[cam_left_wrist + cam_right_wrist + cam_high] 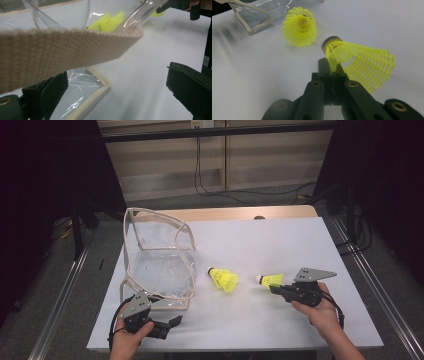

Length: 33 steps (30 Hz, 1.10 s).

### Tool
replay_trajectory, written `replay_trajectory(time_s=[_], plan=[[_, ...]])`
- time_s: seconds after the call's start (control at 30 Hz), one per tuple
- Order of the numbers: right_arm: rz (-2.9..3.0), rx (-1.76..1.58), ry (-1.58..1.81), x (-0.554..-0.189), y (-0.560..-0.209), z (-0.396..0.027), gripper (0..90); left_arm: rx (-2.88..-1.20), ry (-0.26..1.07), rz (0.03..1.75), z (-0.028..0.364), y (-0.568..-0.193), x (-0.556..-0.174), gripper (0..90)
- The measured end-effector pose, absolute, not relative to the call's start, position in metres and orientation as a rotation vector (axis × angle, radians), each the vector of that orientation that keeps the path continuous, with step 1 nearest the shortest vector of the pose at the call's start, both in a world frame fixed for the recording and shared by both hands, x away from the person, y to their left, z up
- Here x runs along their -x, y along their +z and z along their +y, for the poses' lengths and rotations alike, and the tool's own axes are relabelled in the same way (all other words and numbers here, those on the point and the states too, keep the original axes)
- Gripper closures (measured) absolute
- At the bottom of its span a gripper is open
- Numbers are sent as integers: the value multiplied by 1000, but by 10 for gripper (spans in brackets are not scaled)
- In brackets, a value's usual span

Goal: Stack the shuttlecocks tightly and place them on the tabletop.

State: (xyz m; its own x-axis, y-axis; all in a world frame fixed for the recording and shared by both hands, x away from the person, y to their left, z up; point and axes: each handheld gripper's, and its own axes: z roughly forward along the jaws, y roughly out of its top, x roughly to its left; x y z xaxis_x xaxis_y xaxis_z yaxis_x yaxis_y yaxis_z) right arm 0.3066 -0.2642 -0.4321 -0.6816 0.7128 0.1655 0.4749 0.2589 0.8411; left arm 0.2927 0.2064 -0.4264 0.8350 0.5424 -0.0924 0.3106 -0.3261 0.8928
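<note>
Both shuttlecocks (224,279) (270,280) are bright yellow with a lattice-patterned skirt; the held one has a dark band at its head. The bag (159,265) is clear plastic edged in beige woven strap (62,53). The tabletop (280,245) is white. The jaws are black.

No readable text, label, brand, number or sign is to be found in any view. Nothing is printed on the white table (280,245), the clear bag (157,265), the yellow shuttlecocks (224,279) or either gripper.
</note>
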Motion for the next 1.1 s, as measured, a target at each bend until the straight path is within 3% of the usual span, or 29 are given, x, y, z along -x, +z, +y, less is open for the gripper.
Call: replay_trajectory(time_s=[1.1], plan=[[2338,-1034,1414,-313,-432,-238,900,-1932,265,630,206,-427,-293,40]])
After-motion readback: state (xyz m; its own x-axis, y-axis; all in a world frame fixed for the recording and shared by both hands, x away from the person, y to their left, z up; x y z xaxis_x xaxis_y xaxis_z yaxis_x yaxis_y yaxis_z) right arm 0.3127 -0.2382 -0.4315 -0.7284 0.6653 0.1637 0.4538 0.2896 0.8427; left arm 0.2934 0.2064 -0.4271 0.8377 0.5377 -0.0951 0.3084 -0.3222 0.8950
